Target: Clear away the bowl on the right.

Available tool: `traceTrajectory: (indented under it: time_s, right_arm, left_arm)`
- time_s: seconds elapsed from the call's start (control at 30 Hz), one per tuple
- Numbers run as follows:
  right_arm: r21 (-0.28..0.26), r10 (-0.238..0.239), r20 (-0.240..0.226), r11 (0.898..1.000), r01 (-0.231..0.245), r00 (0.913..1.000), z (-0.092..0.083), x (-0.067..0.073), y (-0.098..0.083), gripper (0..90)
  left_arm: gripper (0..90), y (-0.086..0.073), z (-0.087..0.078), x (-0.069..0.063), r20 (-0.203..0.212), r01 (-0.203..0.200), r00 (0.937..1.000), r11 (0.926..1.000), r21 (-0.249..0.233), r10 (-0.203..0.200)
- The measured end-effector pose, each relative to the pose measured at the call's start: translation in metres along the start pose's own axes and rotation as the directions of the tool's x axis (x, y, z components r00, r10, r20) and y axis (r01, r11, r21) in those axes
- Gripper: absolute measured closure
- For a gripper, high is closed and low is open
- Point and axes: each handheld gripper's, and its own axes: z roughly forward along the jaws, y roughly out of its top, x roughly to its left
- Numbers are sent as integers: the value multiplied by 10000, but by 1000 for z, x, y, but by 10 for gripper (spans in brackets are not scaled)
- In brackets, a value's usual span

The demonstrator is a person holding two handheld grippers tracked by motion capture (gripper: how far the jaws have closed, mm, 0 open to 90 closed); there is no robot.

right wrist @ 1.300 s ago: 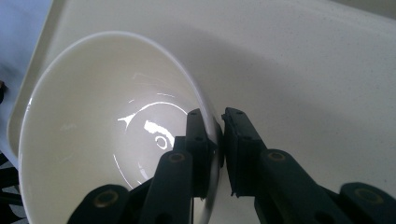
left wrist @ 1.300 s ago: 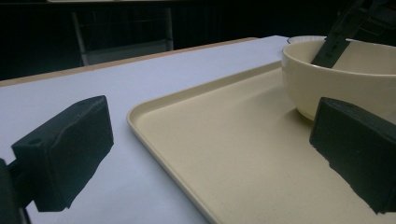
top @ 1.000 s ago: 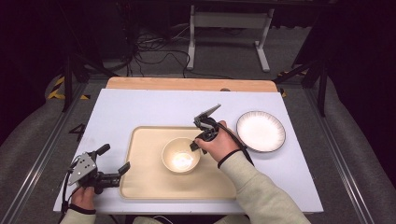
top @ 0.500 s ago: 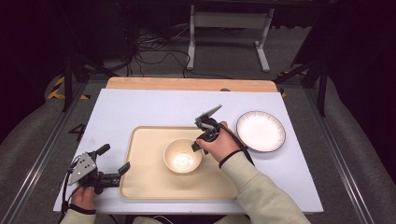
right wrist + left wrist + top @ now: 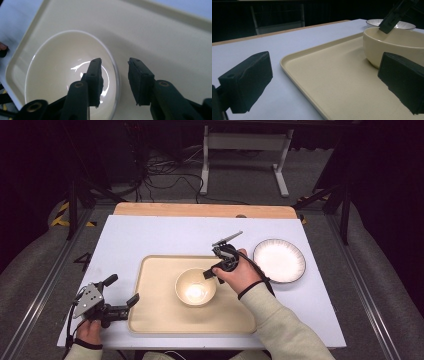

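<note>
1. One cream bowl (image 5: 195,287) sits mid-tray (image 5: 150,320); we judge it rigid, glossy, slippery, breakable.
2. Our right gripper (image 5: 113,70) straddles its 2 o'clock rim, jaws narrowly apart, not yet clamped.
3. Our left gripper (image 5: 122,296) gapes wide at the tray's 8 o'clock edge.

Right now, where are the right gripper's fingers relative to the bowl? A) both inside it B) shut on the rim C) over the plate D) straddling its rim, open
D: in the right gripper view the right gripper is open, with one of its fingers inside the bowl and the other outside the rim over the tray, with gaps to the rim on both sides.
</note>
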Motion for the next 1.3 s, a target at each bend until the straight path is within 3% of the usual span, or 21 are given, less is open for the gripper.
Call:
traceTrajectory:
  time_s: [0.07, 0.17, 0.37, 0.7, 0.73, 0.77, 0.83, 0.9, 0.93, 0.97, 1.0, 1.13, 1.3]
  right_arm:
    - [-558, -388, -49, 9977, 385, 9992, -9, 2, -2, 613]
    - [-957, -645, -19, 9933, 640, 9979, -15, 3, -4, 602]
    - [-2230, -1683, 205, 9601, 1686, 9855, -33, 8, -10, 565]
    - [-3778, -2525, 345, 8925, 2466, 9670, -53, 3, -25, 537]
    - [-3778, -2525, 345, 8925, 2466, 9670, -53, 3, -25, 537]
    - [-4120, -2801, 445, 8693, 2730, 9589, -57, 2, -28, 523]
    - [-4381, -3018, 522, 8497, 2934, 9519, -61, 0, -30, 521]
    - [-4600, -3373, 664, 8248, 3288, 9391, -64, -2, -33, 508]
    - [-4600, -3373, 664, 8248, 3288, 9391, -64, -2, -33, 508]
    - [-4834, -3557, 752, 8041, 3461, 9316, -68, -4, -36, 499]
    - [-4908, -3598, 712, 7993, 3468, 9303, -69, -5, -37, 492]
    - [-5410, -3875, 786, 7573, 3657, 9185, -75, -11, -43, 449]
    - [-5835, -4139, 795, 7183, 3790, 9068, -81, -17, -51, 419]
  left_arm:
    - [3, 0, 0, 0, 2, -9, 10000, 10000, -5, 9]
    - [3, 0, 0, 0, 1, -7, 10000, 10000, -9, 7]
    - [3, 0, 0, 0, -13, 10, 10000, 10000, -20, -10]
    - [3, 0, 1, 0, -10, 42, 10000, 10000, -30, -42]
    - [3, 0, 1, 0, -10, 42, 10000, 10000, -30, -42]
    - [3, 0, 1, 0, -8, 39, 10000, 10000, -13, -39]
    - [3, 0, 1, 0, -11, 49, 10000, 10000, -17, -49]
    - [2, 0, 1, 0, -11, 51, 10000, 10000, -10, -51]
    - [3, 0, 1, 0, -11, 51, 10000, 10000, -10, -51]
    - [3, 0, 1, 0, -19, 57, 10000, 10000, 1, -57]
    - [3, 0, 1, 0, -18, 53, 10000, 10000, 0, -53]
    - [3, 0, 1, 0, -19, 53, 10000, 10000, 1, -53]
    - [3, 0, 1, 0, -20, 57, 10000, 10000, 7, -57]
